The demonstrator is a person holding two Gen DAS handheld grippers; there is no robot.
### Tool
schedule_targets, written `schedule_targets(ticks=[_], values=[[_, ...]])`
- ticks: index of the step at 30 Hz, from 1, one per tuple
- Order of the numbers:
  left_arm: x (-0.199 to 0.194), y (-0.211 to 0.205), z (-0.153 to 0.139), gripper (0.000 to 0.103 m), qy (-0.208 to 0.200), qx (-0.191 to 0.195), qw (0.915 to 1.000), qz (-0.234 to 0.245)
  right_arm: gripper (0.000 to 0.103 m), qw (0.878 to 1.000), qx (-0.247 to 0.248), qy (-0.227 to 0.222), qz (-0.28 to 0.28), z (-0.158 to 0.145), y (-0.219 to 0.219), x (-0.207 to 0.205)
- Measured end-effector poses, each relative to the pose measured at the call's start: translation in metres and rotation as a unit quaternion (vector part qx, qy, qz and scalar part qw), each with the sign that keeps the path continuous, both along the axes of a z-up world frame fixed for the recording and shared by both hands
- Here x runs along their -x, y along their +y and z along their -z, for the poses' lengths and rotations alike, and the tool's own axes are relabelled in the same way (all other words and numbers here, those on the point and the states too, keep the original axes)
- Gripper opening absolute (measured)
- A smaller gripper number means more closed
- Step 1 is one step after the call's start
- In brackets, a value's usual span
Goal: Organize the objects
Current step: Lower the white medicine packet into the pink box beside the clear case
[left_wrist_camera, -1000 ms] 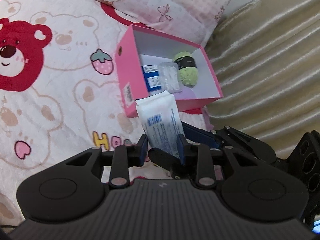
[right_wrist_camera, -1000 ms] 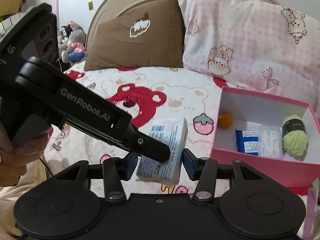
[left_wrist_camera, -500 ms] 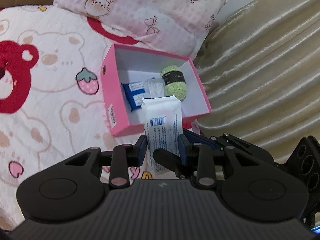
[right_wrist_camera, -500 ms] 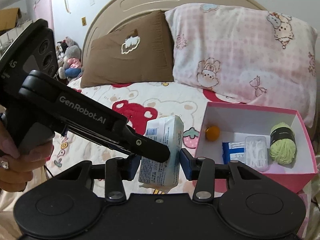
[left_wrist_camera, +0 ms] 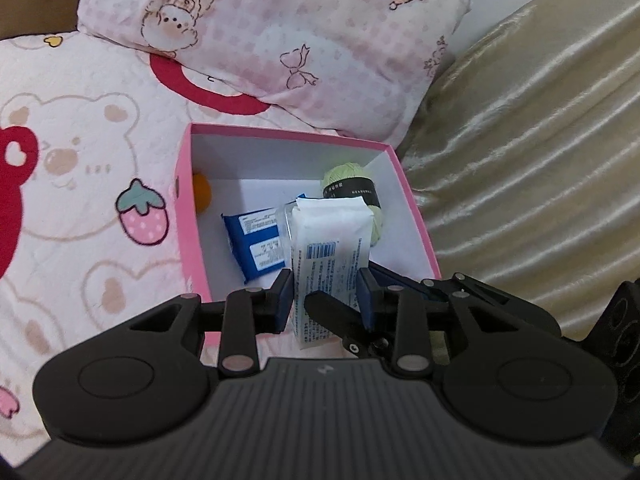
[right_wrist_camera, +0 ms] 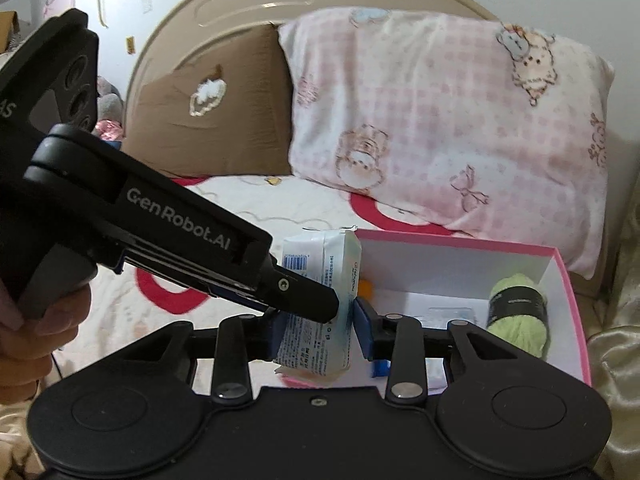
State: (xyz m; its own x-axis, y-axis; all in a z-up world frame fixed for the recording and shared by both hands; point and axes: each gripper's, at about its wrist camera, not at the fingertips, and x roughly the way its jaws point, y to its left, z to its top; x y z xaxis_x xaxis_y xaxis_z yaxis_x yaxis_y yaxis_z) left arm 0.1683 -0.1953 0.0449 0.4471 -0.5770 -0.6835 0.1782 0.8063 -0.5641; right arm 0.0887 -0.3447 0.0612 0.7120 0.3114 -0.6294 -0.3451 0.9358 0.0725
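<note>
gripping one white tissue pack [left_wrist_camera: 328, 240] together, we kept both claws clamped on it: our left gripper [left_wrist_camera: 326, 300] pinched its lower part, and our right gripper [right_wrist_camera: 320, 332] crossed it with a finger [left_wrist_camera: 336, 314] at 5 o'clock. the pack stood upright over the near wall of the pink box [left_wrist_camera: 188, 216]. inside the box lay a blue packet [left_wrist_camera: 256, 246] at 9 o'clock of the pack, green yarn [left_wrist_camera: 352, 184] at 1 o'clock, and an orange ball [left_wrist_camera: 200, 196] in the far-left corner.

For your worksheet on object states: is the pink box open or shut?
Open. The pink box has no lid on; green yarn and a blue packet show inside.
</note>
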Motion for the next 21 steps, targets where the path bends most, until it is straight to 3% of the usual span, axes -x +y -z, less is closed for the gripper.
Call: schedule_targets(ticks=[11, 21], values=[[-0.044, -0.026, 0.050, 0.031, 0.032, -0.017, 0.9987, -0.035, 0.041, 0.998, -0.008, 0.064, 0.010, 0.048, -0.028, -0.058], [-0.063, -0.041, 0.076, 0.031, 0.029, -0.054, 0.9976, -0.032, 0.039, 0.997, -0.010, 0.081, 0.013, 0.079, -0.033, -0.080]])
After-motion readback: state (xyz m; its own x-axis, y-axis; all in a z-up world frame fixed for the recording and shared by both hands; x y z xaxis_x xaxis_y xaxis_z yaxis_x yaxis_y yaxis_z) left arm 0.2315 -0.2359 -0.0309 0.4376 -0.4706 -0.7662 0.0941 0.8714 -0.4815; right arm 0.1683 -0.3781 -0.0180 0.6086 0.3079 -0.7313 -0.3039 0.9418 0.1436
